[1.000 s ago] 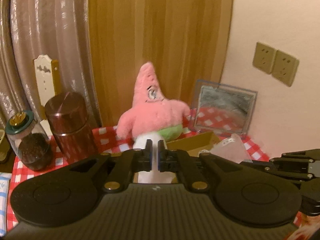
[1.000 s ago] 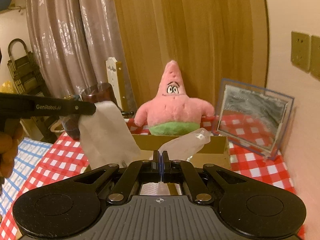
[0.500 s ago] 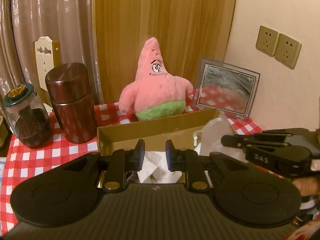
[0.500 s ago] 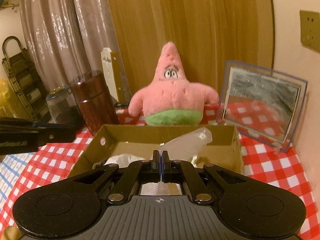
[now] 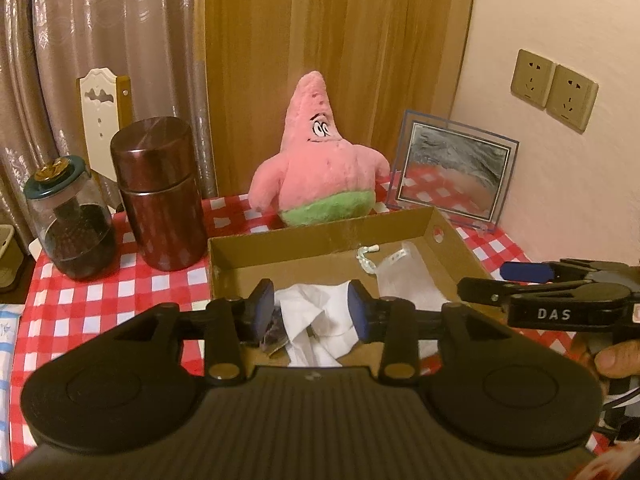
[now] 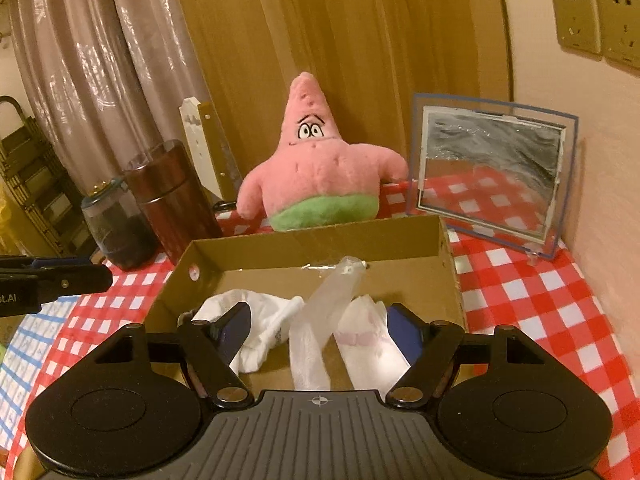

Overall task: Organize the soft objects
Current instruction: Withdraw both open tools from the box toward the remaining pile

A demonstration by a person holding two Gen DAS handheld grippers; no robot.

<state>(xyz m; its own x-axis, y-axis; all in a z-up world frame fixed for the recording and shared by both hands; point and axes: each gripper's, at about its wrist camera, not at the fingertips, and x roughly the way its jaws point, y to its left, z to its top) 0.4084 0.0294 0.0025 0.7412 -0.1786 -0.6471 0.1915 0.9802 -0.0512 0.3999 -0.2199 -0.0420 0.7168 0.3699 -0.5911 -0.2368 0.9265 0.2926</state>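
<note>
An open cardboard box [image 5: 320, 240] [image 6: 316, 242] sits on the red checked tablecloth. A white cloth [image 5: 320, 322] lies crumpled in its near left part. My left gripper [image 5: 312, 306] hovers over it, jaws opening, the cloth loose between the pads. A clear plastic packet [image 6: 326, 308] with white fabric inside leans up in the box between the opening jaws of my right gripper [image 6: 320, 328], and the pads are off it. The white cloth [image 6: 262, 320] lies left of the packet. The right gripper [image 5: 540, 294] enters the left wrist view from the right. A pink star plush [image 5: 320, 176] [image 6: 320, 176] stands behind the box.
A brown canister [image 5: 160, 200] and a glass jar [image 5: 68, 224] stand left of the box. A framed mirror [image 5: 452, 168] leans on the wall at the back right, under two wall sockets [image 5: 554, 88]. Curtains and a wooden panel close off the back.
Both grippers came down over the box and their jaws spread apart. The white cloth dropped from the left jaws into the box. The plastic packet came free of the right jaws.
</note>
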